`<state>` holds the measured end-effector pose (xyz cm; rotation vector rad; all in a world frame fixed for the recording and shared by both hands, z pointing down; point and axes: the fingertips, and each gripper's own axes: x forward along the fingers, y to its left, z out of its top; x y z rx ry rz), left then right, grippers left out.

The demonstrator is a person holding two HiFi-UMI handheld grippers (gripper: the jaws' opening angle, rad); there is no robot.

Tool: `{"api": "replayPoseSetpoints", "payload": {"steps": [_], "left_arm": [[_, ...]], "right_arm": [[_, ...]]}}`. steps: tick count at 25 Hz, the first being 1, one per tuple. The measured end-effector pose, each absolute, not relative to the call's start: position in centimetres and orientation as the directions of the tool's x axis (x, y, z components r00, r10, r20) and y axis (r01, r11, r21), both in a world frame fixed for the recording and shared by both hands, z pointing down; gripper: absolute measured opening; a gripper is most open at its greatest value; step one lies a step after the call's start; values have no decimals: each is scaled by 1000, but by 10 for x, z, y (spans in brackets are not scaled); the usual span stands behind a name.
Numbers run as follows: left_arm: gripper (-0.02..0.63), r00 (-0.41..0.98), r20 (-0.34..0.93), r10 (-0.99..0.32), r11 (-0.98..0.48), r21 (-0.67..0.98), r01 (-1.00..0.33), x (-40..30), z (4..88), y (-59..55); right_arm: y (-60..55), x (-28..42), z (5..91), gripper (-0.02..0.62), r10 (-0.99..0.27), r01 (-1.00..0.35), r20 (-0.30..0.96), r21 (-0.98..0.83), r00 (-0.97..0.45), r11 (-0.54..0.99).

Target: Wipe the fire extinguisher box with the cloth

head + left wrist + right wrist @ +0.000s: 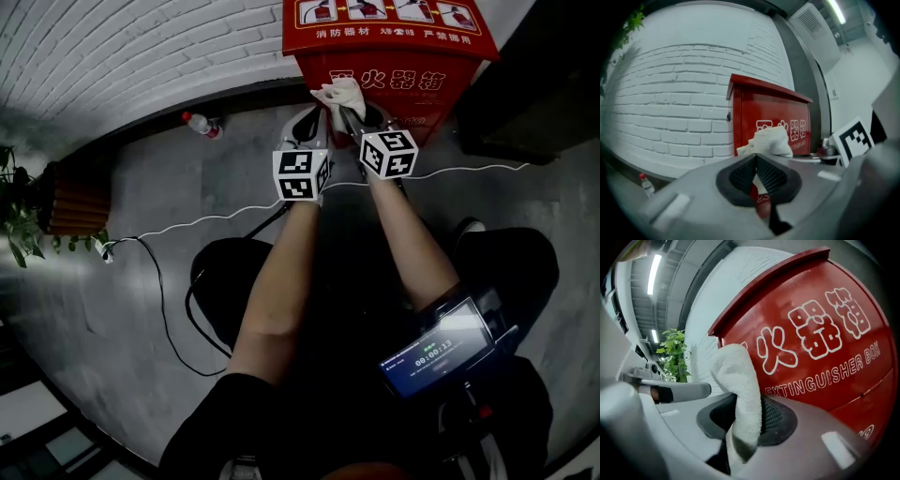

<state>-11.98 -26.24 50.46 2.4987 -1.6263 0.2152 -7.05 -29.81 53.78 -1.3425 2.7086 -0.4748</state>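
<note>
The red fire extinguisher box (384,58) stands against the white brick wall, straight ahead of both arms. A white cloth (339,94) rests against its front near the left edge. My right gripper (361,120) is shut on the cloth (740,390), which sticks up between its jaws right in front of the box's (825,343) white lettering. My left gripper (309,122) hangs just left of it, jaws shut with nothing between them (756,158). From the left gripper view the cloth (768,140) shows beyond the jaws, in front of the box (759,108).
A plastic bottle (202,123) lies on the grey floor by the wall (122,47). A white cable (206,222) runs across the floor. A potted plant (23,211) and wooden planter (70,197) stand at far left. A screen device (436,352) sits on the person's lap.
</note>
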Motion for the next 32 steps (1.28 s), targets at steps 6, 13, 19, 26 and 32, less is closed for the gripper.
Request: {"api": "replayPoseSetpoints", "payload": {"steps": [6, 13, 19, 26, 32], "left_arm": [[3, 455, 207, -866, -459, 32, -888, -82, 509, -272], [3, 496, 205, -844, -494, 66, -867, -38, 509, -278], [3, 563, 176, -808, -559, 78, -826, 8, 501, -278], [3, 591, 179, -787, -584, 95, -806, 28, 508, -278], [3, 565, 195, -802, -558, 93, -824, 9, 514, -280]], "right_arm": [[-301, -54, 538, 110, -834, -836, 107, -180, -541, 519], [-299, 0, 537, 112, -886, -890, 115, -148, -449, 432], [-300, 67, 535, 110, -929, -932, 133, -163, -345, 322], [-302, 136, 540, 112, -961, -964, 141, -157, -237, 215], [-303, 163, 545, 110, -972, -969, 150, -194, -184, 153]]}}
